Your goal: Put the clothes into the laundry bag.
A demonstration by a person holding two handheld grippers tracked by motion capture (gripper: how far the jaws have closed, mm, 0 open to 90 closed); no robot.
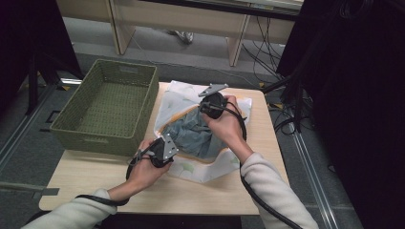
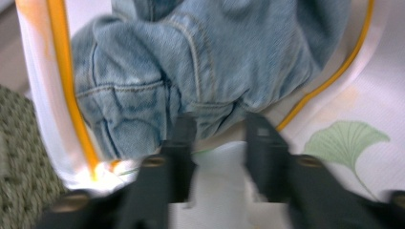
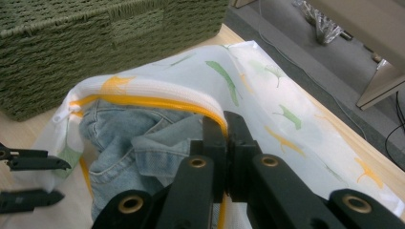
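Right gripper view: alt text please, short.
The right claw is shut on the yellow zipper edge of a white leaf-print laundry bag, holding it open over blue jeans inside. A green woven basket stands behind on the wooden table.

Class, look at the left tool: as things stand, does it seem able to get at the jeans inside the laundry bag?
Probably yes. The left tool is open right at the bag's mouth, the jeans lie bare just ahead, and the right tool holds the zipper edge up.
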